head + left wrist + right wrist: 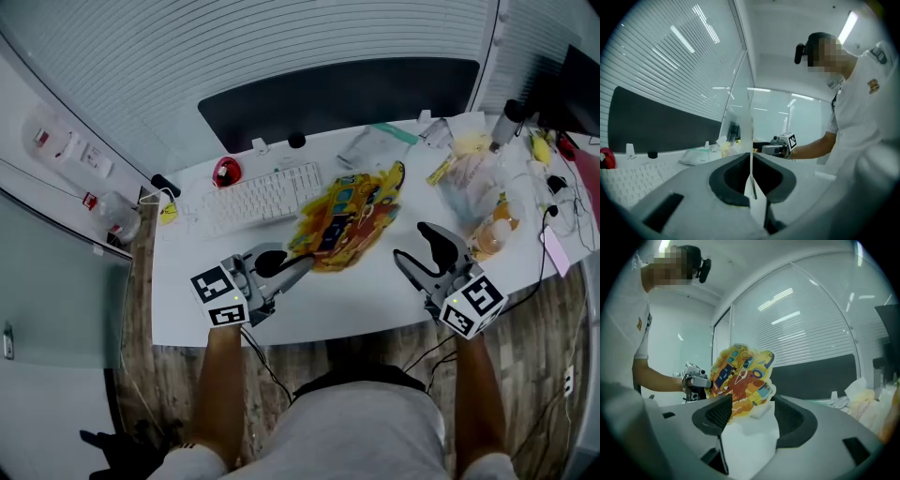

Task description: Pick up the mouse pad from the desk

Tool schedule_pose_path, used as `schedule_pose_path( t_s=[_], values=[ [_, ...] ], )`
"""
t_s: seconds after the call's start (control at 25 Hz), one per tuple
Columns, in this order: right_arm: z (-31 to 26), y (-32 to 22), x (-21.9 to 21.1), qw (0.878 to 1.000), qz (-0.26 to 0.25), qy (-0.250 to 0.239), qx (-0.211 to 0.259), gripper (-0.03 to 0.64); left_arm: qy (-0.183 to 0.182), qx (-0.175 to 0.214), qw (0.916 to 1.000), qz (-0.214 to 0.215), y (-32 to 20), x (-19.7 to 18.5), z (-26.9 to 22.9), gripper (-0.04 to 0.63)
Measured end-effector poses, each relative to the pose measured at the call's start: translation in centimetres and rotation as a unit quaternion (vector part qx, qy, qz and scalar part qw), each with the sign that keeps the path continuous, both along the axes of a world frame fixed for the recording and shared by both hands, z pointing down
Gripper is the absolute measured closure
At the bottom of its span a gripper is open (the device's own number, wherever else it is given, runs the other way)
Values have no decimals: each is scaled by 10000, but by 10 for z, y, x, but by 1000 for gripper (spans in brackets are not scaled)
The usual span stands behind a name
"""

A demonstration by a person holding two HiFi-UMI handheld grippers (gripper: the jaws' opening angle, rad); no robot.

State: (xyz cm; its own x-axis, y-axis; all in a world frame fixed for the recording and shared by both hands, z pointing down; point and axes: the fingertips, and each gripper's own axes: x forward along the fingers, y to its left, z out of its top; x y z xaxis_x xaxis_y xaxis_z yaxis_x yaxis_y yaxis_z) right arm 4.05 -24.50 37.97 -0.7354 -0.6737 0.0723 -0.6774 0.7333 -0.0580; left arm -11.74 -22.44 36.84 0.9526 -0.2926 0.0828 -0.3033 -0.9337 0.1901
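Pinches with left gripper (302,263), jaws pressed together on the thin near edge of the colourful mouse pad (352,216), holding that end up off the white counter (366,300), just right of the keyboard (262,197). Holds right gripper (411,244) spread wide, empty, apart from the pad.

White keyboard (265,195), red object (225,172) just beside it, plastic bags (472,176) rightward.

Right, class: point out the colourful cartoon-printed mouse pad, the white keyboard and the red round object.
colourful cartoon-printed mouse pad (349,217): head view, centre of print.
white keyboard (265,197): head view, middle keys.
red round object (226,172): head view, its top.
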Motion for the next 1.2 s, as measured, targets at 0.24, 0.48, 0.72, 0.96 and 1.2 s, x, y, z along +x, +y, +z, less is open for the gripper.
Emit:
schedule_pose_path(
  t_s=[0.24,0.48,0.72,0.96,1.2],
  values=[
    [-4,-9,-1,9957,-247,-773,-443,365,180,168,9994,246,10,9,-23,574],
    [-21,-12,-10,9734,-897,-1949,-805,362,386,139,9974,590,23,16,-35,574],
    [-40,0,-22,9673,-1310,-2112,-502,472,517,-15,9983,278,14,23,-33,572],
    [-58,-1,-9,9856,-837,-1464,142,558,547,-173,9967,-576,-8,35,-38,572],
    [-73,6,-1,9939,-314,-797,691,578,554,-69,9877,-1463,-15,44,-49,572]
  ],
)
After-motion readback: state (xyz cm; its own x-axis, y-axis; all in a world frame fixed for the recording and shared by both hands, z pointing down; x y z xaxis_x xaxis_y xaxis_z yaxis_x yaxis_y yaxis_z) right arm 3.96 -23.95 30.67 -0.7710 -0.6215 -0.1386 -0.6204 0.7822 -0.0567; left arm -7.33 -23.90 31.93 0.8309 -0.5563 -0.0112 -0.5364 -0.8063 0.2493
